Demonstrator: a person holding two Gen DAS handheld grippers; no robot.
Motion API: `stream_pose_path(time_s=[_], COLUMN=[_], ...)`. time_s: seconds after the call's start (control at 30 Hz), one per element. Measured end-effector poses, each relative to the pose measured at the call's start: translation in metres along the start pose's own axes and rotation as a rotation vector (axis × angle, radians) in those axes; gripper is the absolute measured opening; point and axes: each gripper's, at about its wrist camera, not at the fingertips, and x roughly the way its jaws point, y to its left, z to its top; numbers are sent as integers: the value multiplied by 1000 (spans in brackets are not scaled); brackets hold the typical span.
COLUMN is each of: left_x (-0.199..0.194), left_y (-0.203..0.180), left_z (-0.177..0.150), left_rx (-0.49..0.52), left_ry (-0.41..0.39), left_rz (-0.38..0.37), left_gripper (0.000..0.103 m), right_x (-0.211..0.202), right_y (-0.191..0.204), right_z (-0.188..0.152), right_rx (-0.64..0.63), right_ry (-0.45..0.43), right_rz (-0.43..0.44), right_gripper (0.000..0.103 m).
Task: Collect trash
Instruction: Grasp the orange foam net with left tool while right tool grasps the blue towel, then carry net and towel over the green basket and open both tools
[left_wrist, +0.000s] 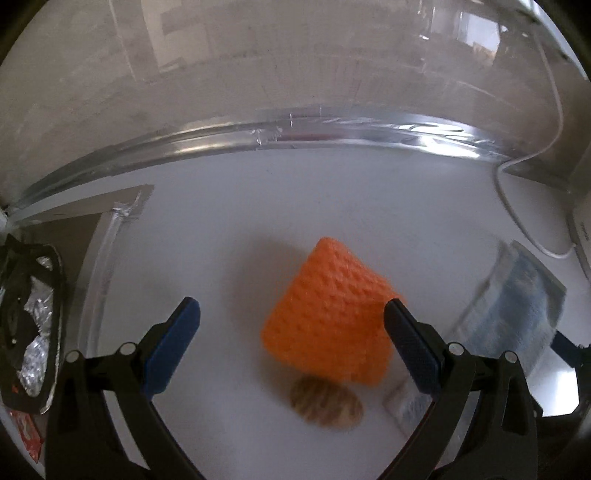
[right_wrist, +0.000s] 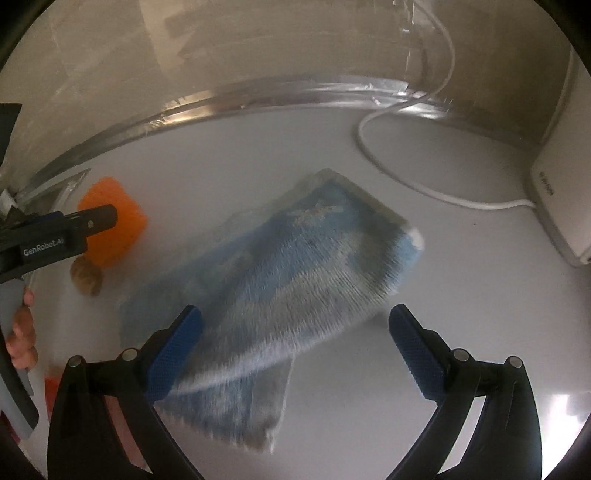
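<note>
On white table (left_wrist: 332, 192): orange sponge (left_wrist: 328, 317), blue wrapper (right_wrist: 295, 288).
Sponge dimpled, wedge-shaped; wrapper flat, blurred. Left gripper (left_wrist: 291, 314) and right gripper (right_wrist: 295, 321) both wide open, holding nothing.

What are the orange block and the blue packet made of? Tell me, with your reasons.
Orange block: looks like soft foam or sponge, matte, judging by its pitted, dimpled surface and rounded edges. Blue packet: probably thin plastic film, slightly glossy, with a serrated end edge; motion blur leaves this uncertain.
</note>
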Motion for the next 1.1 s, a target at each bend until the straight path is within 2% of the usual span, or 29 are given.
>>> stream_pose_path(time_s=[0.1,0.13,0.17,0.2,0.23,0.27,0.3,0.33,0.43,0.6,0.8,0.97,1.1], left_x=[7,7,7,6,5,4,2,0,-6,-30,-95,-166,-219], left_y=[-3,-4,-7,-10,-12,-16,-19,-22,-29,-28,-28,-25,-18], left_z=[3,3,4,5,7,8,9,11,14,19,12,-19,-56], left_rx=[7,8,12,24,33,44,53,64,86,80,94,108,132], left_ry=[2,-4,-10,-12,-11,-12,-13,-15,-32,-70,-148,-206,-242], left_rz=[9,6,5,-10,-24,-36,-40,-40,-36,-64,-62,-78,-95], left_gripper=[95,93,87,77,73,62,53,51,39,34,34,34,34], right_x=[5,5,5,5,4,2,3,3,1,-22,-76,-131,-180], right_y=[7,9,11,14,14,14,13,13,10,10,13,23,39], right_z=[5,5,6,6,6,7,11,12,17,20,26,14,-17], right_rx=[-29,-42,-55,-72,-75,-71,-69,-64,-39,-40,-38,-53,-85], right_ry=[-17,-30,-36,-44,-51,-56,-56,-54,-45,-97,-194,-251,-281], right_rz=[-13,-23,-28,-32,-28,-18,-9,5,57,78,69,60,51], right_gripper=[100,94,88,81,69,63,47,31,17,14,14,14,14])
